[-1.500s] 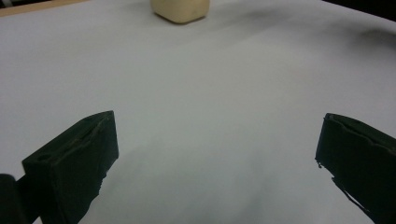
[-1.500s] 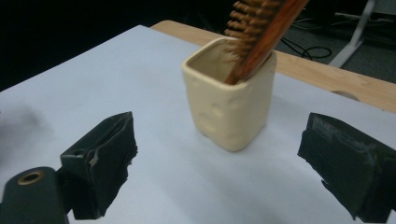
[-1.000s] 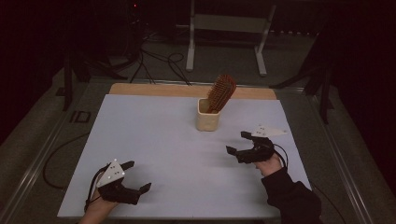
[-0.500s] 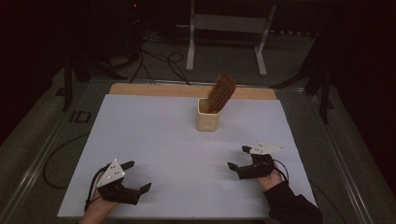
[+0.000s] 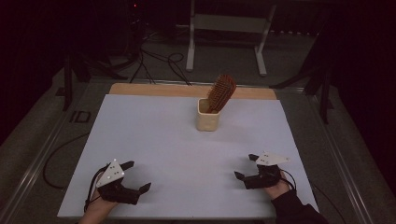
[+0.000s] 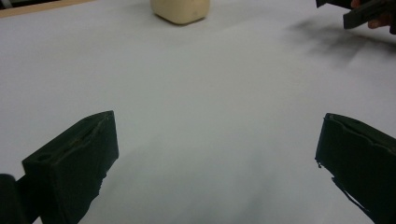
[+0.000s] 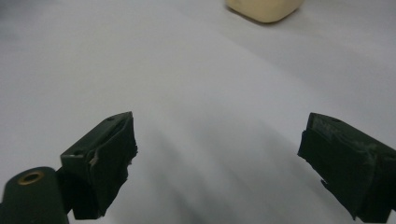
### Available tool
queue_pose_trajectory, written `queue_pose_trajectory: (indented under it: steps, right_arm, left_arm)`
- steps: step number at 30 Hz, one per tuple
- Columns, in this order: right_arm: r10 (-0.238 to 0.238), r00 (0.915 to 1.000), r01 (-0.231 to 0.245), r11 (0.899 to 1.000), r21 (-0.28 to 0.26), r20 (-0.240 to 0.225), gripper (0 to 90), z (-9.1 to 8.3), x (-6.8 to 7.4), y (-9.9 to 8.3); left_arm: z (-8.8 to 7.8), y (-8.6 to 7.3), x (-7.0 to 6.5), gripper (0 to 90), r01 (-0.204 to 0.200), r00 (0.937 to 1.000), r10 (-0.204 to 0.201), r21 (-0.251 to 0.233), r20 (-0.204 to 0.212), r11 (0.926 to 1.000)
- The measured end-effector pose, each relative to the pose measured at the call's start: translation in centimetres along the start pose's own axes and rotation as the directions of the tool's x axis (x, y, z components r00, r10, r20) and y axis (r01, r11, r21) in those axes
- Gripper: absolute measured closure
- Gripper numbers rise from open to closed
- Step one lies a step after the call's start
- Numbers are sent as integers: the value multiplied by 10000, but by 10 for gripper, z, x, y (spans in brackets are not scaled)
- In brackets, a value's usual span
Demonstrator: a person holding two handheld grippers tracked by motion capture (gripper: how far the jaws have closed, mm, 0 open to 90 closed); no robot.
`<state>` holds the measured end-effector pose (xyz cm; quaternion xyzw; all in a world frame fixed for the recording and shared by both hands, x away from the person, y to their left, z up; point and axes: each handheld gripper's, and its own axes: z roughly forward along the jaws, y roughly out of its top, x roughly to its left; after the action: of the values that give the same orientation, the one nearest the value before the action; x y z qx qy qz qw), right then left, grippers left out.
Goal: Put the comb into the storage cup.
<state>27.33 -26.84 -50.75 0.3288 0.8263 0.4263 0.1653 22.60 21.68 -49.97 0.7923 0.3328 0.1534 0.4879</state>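
1. The hairbrush (image 5: 221, 92) stands bristle-head up in the cream cup (image 5: 208, 120), leaning toward the far right, at the far middle of the desk (image 5: 159, 140). Its handle is hidden inside the cup.
2. The cup sits upright on the white sheet, just short of the wooden strip (image 5: 154, 89) along the far edge. Its base appears at the top of the left gripper view (image 6: 180, 10) and of the right gripper view (image 7: 264, 9).
3. The right gripper (image 5: 246, 167) rests low at the near right of the desk, jaws spread wide with nothing between them, well apart from the cup.
4. The left gripper (image 5: 136, 176) lies at the near left, jaws likewise wide and empty.
5. Judging by this, the brush is already lodged in the cup and both hands sit at rest near the person's edge, so the placing step looks finished.
6. If more is wanted, a gripper would have to travel forward across the bare sheet and close on the brush head without tipping the cup.
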Motion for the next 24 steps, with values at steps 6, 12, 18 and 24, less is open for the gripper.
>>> queue_pose_trajectory:
  steps: [6,12,18,24]
  right_arm:
    - [228,9995,-230,9996,133,205,97,-6,-5,-8]
    - [180,9994,-182,9998,76,311,97,-3,-9,-10]
    - [139,9996,-138,9999,-44,239,97,-3,-9,-9]
    - [-18,9999,18,10000,-4,163,97,-2,-5,-7]
  left_arm:
    - [0,0,0,0,-77,10000,77,81,-31,9999]
    - [1,-1,0,0,-110,9999,110,112,-24,9999]
    - [1,0,0,0,-145,9999,145,109,-30,9998]
    - [1,0,-1,0,-148,9999,148,124,-40,9998]
